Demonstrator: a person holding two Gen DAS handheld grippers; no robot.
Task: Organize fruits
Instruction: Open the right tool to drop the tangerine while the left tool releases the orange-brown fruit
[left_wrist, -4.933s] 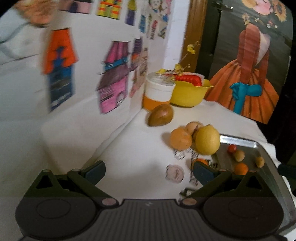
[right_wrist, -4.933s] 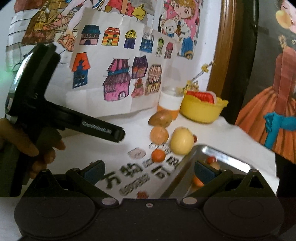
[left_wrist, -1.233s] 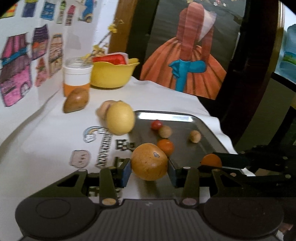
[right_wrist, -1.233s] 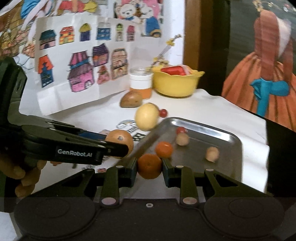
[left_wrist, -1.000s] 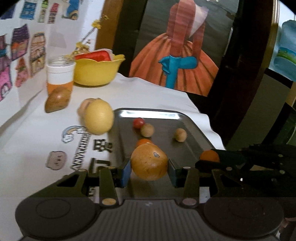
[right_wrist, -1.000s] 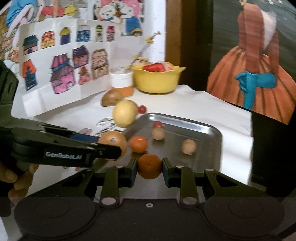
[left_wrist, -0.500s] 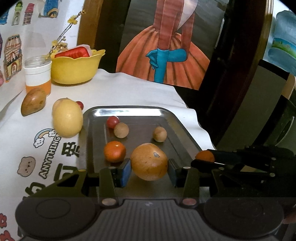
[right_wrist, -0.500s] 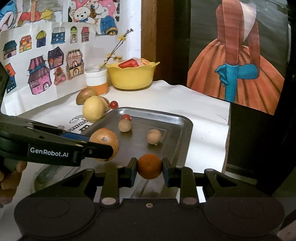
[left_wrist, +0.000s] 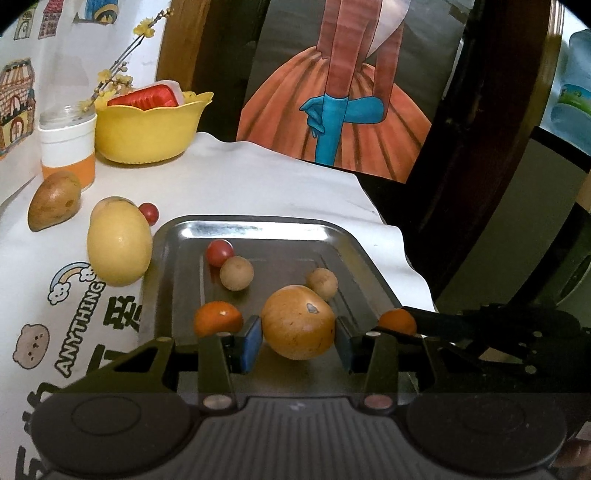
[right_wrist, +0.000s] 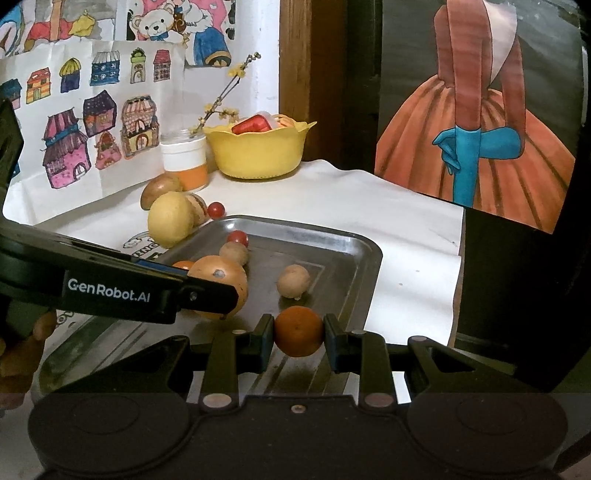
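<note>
- Left wrist view: the left gripper (left_wrist: 298, 343) is pinching a large tan round fruit (left_wrist: 297, 322) over the near part of the metal tray (left_wrist: 243, 227). The tray is holding a cherry tomato (left_wrist: 219, 252), two small beige fruits and a tangerine (left_wrist: 218, 319). A yellow lemon-like fruit (left_wrist: 119, 246) is lying on the counter (left_wrist: 258, 184) beside the tray.
- Right wrist view: the right gripper (right_wrist: 298, 338) is pinching a small orange (right_wrist: 298, 331) above the tray's near edge. Only this view is showing the house drawings (right_wrist: 96, 136) behind the yellow bowl (right_wrist: 258, 151), which is holding a red item.
</note>
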